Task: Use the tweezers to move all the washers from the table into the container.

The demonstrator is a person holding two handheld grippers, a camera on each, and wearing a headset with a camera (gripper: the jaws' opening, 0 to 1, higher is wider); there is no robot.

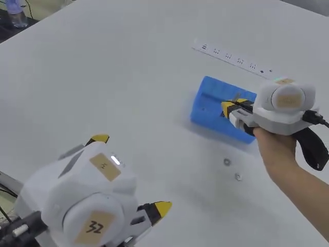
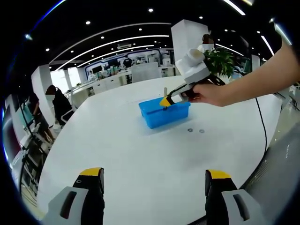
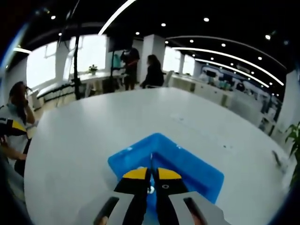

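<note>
Washers [image 1: 226, 162], two small shiny metal rings, lie on the smooth white table [image 1: 128, 77], behind the right gripper's [image 3: 151, 174] yellow-tipped fingers [image 3: 136, 174] and nearer the holding hand [image 1: 275, 149]. Those fingers are pressed together on thin metal tweezers [image 3: 151, 161], whose points reach ahead over the rectangular blue plastic container [image 3: 197, 176]. The left gripper's [image 2: 154, 173] fingers are spread wide above the table.

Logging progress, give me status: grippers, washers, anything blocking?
Right gripper shut on tweezers, over blue container. Left gripper open, empty. Two washers on table beside container. Nothing blocking.
</note>
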